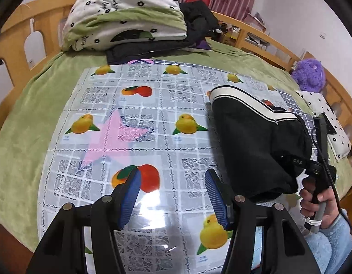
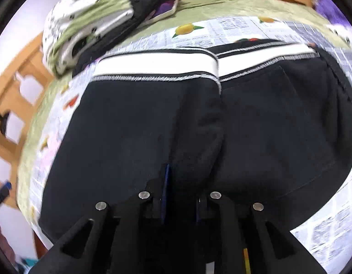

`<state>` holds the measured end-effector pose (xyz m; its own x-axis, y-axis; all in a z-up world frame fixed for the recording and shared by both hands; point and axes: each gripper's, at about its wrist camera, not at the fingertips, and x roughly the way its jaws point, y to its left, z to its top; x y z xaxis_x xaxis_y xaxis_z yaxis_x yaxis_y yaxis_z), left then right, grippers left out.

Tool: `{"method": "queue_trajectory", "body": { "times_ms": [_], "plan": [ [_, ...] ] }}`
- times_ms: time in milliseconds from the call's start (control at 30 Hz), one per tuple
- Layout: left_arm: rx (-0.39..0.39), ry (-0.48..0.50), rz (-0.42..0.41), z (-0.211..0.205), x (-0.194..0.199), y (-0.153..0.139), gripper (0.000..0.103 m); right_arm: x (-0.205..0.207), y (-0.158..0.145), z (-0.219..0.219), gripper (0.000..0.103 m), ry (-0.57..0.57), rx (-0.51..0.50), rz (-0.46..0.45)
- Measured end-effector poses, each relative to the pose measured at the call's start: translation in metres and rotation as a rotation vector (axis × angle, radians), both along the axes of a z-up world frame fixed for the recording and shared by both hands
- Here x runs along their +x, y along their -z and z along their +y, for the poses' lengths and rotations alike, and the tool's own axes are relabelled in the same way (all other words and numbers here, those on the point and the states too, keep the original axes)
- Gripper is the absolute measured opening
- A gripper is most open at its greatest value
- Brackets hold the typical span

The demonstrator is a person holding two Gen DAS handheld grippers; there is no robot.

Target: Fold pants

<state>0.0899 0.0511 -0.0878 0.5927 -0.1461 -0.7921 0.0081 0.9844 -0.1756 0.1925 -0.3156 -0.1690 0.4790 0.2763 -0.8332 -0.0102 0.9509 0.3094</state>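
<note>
Right wrist view: black pants (image 2: 134, 123) with a broad white waistband edged in grey stitching lie folded in a bundle on a glossy fruit-print tablecloth (image 2: 324, 235), filling most of the frame. The right gripper (image 2: 179, 196) has its blue-padded fingers (image 2: 167, 178) drawn close together at the near edge of the bundle with a ridge of black cloth between them; whether the pads actually pinch it cannot be told, as the picture is blurred by motion.

From the left wrist view, the same pants (image 1: 255, 141) sit at the right side of the cloth, with small pale lettering on the black fabric too tiny to read. A hand (image 1: 317, 203) in a fluffy pale-blue sleeve (image 1: 331, 239) grips the right tool's handle just beside them. The left gripper (image 1: 173, 196) hovers over bare tablecloth (image 1: 153, 118) with its ribbed blue pads (image 1: 130, 196) standing well apart and nothing between them. Small blue captions sit under the printed oranges, illegible at this size; a pink star shape shows through the cloth.

Beyond, a green bedspread (image 1: 38, 105) covers a wooden-railed bed (image 1: 18, 34). A folded quilt (image 1: 121, 16) with cursive script that cannot be made out rests on dark clothes (image 1: 153, 48) at the far end, and a purple plush toy (image 1: 309, 75) sits far right.
</note>
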Motion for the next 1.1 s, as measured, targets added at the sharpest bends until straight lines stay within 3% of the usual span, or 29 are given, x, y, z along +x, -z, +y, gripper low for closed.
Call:
{"method": "queue_trajectory", "body": {
  "times_ms": [133,200,267,367,500,600,700,800,900,967,1100],
  "plan": [
    [0.001,0.022,0.014,-0.008,0.003,-0.002,0.055,0.01,0.006,-0.002,0.019,-0.033,0.035,0.074],
    [0.001,0.027,0.027,-0.013,0.006,0.0,0.055,0.011,0.007,-0.004,0.014,-0.026,0.054,0.081],
    [-0.008,0.031,0.033,-0.017,0.007,0.0,0.055,0.006,0.001,-0.006,0.01,-0.021,0.046,0.039],
    [-0.042,0.037,0.046,-0.02,0.011,0.001,0.055,-0.006,-0.027,-0.001,0.009,-0.039,-0.021,-0.099],
    [-0.076,0.057,0.071,-0.021,0.021,-0.001,0.055,-0.01,-0.079,-0.019,0.009,-0.052,-0.015,-0.246],
    [-0.06,0.073,0.052,-0.026,0.03,-0.005,0.056,-0.003,-0.115,-0.041,0.009,-0.064,-0.094,-0.317],
    [-0.057,0.083,0.054,-0.035,0.042,-0.001,0.056,0.014,-0.135,-0.083,0.009,-0.052,-0.172,-0.313],
    [-0.079,0.114,0.082,-0.049,0.057,0.01,0.056,0.034,-0.121,-0.124,0.009,-0.033,-0.266,-0.255],
    [-0.045,0.15,0.09,-0.067,0.067,0.014,0.056,0.054,-0.069,-0.161,0.009,0.02,-0.316,-0.11],
    [-0.02,0.172,0.078,-0.076,0.07,0.012,0.056,0.051,-0.05,-0.181,0.008,0.063,-0.291,-0.088],
    [-0.014,0.225,0.073,-0.092,0.079,0.014,0.056,0.029,-0.041,-0.208,0.009,0.085,-0.183,-0.137]
  ]
}}
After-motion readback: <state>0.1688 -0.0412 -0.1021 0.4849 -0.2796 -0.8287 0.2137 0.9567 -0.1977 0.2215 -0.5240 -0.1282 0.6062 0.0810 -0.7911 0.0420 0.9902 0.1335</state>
